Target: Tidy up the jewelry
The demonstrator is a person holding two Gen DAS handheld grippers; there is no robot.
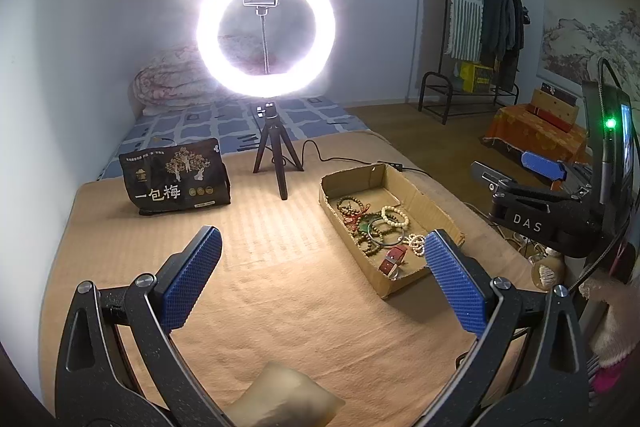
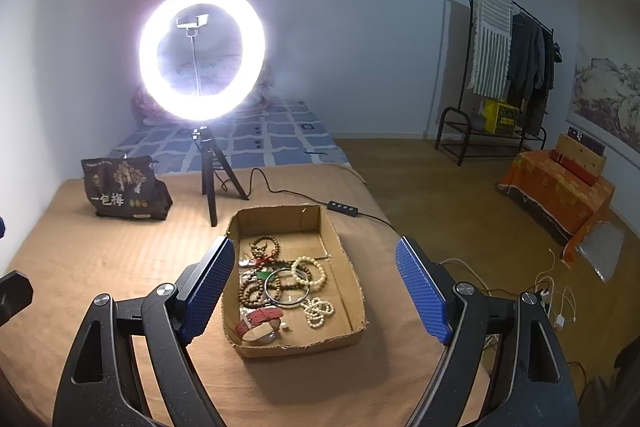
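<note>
Both tools are held above the tan cloth (image 2: 100,267) that covers the surface, with nothing between their fingers. The left tool (image 1: 324,283) has its blue pads wide apart over bare cloth, and the cardboard tray (image 1: 416,187) lies off to its right. The right tool (image 2: 316,291) is likewise spread wide and hangs over the near half of the tray, which shows between its fingers from that wrist view. All the jewelry seen lies inside the tray in one loose, tangled heap: a brown bead bracelet (image 2: 264,245) toward the far end, a cream bead bracelet (image 2: 308,273) and a thin dark bangle (image 2: 286,287) in the middle, a small string of pearls (image 2: 318,311) nearer, and a red-strapped watch (image 2: 258,319) at the near corner. The strands overlap, and some red cord runs through the beads. No piece lies out on the cloth. A ring light on a tripod (image 2: 208,183) and a dark printed bag (image 2: 122,187) stand behind the tray. Judgement: the scene fits two stages, either pieces gathered into the tray as their home, or a heap waiting to be sorted out of it; the pictures do not settle which, nor where sorted pieces would go. Any pick from this heap would call for a narrow, careful pinch on one strand only, since neighbours are interlaced and would likely drag along. The watch and the pearls sit most clear of the tangle.
</note>
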